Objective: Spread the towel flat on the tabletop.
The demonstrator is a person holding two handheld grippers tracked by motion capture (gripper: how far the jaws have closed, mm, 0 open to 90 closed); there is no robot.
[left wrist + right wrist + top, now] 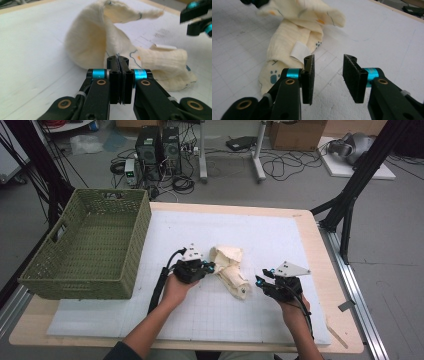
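A crumpled cream cloth (230, 270) with small paw prints lies in the middle of the white mat (280, 235). My left gripper (209, 267) is at the cloth's left side. In the left gripper view its jaws (117, 60) are pressed together with their tips at a thin fold of the cloth (95, 42), pinching its edge. My right gripper (260, 281) sits just right of the cloth's near end. In the right gripper view it (328, 62) stands open with bare mat between its pads, and the cloth (287, 45) with a white label lies beside its left pad.
A green woven basket (90, 245) stands on the left of the table, with no contents in view. The wooden table edge (320, 250) borders the mat on the right. Computers, cables and black frame legs are on the floor beyond the table.
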